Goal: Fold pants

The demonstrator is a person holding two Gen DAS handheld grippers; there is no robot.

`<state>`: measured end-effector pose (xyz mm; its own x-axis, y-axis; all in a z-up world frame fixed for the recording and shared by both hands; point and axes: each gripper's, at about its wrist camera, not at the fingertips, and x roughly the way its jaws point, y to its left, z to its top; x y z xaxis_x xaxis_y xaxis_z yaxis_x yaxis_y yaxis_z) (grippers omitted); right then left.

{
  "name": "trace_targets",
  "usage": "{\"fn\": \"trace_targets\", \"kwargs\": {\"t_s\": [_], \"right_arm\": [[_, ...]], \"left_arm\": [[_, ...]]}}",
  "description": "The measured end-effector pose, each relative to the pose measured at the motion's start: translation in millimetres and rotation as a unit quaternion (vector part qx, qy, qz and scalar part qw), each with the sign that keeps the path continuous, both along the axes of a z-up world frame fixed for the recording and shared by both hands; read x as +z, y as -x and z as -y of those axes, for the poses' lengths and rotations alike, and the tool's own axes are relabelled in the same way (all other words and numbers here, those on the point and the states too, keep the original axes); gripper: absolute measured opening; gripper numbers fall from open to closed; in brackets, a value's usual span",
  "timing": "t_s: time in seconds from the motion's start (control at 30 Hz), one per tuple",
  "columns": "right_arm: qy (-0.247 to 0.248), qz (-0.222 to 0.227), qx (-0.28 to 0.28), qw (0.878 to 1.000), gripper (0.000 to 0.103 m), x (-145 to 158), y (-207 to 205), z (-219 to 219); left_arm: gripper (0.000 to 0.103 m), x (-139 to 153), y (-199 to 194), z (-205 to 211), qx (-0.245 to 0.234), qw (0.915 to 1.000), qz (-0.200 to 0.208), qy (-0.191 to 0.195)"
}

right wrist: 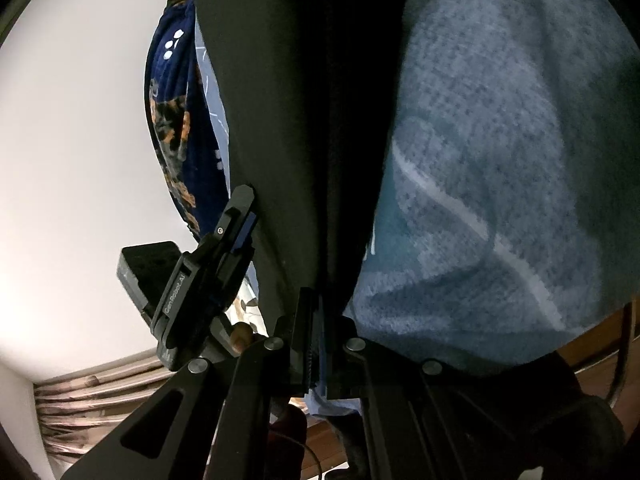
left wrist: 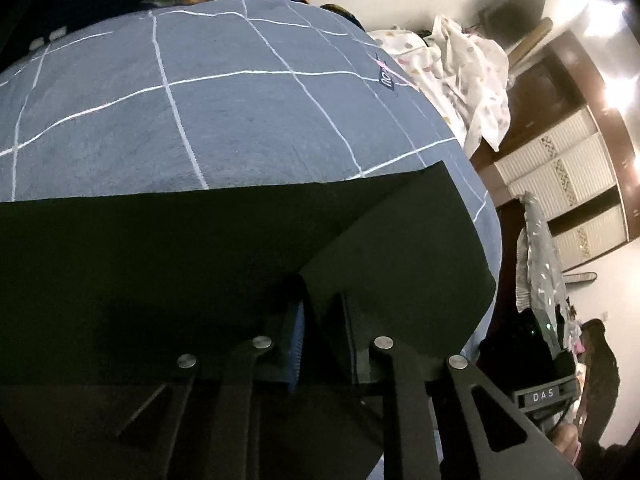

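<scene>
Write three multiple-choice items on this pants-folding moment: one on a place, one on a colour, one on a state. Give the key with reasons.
1. Where do the dark, near-black cloth pants lie?
A. on a bare wooden floor
B. on the blue-grey bedsheet with white grid lines
C. on a hanger

2. What colour are the lines on the sheet?
A. white
B. red
C. yellow

3. How do the left tongs stand?
A. wide open above the sheet
B. closed on a pillow
C. closed on the pants

Key: 1 B, since the dark cloth spreads across the gridded sheet in the left wrist view. 2 A, the grid is plainly white. 3 C, dark cloth runs between its fingers; the right tongs likewise pinch the pants' fabric in the right wrist view.
</scene>
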<state>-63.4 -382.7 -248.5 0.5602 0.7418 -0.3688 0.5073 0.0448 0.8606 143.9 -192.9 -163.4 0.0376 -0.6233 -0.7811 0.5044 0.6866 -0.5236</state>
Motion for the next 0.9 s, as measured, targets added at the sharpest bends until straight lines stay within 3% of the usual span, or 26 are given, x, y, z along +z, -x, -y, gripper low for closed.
{"fn": "trace_targets", "kwargs": {"t_s": [0.3,0.47,0.57,0.63,0.73,0.83,0.9], "right_arm": [[-0.003,0.003,-0.003,1.000,0.000,-1,1,3],[-0.009,-0.002,-0.002,1.000,0.000,-5,1,2],[-0.013,-0.004,-0.003,1.000,0.000,-6,2,2],[-0.012,-0.004,-0.002,1.000,0.000,-6,2,2],[-0.013,-0.005,-0.002,1.000,0.000,-7,2,1],[-0.013,-0.004,0.001,1.000,0.000,-7,2,1],[-0.014,0.000,0.003,1.000,0.002,-6,-1,1]], "left_arm": [[0.014,21,6,2,-0.001,0.9984,0.055,0.009],[0.015,1,8,-4,0.008,0.9990,0.043,-0.010],[0.017,-3,8,-10,0.016,0.9992,0.035,0.006],[0.021,-2,9,-12,0.013,0.9995,0.029,0.001],[0.038,5,12,-16,0.009,0.9997,0.020,-0.006],[0.049,18,18,-28,0.019,0.9993,0.033,-0.002],[0.050,27,23,-42,0.027,0.9991,0.031,0.003]]}}
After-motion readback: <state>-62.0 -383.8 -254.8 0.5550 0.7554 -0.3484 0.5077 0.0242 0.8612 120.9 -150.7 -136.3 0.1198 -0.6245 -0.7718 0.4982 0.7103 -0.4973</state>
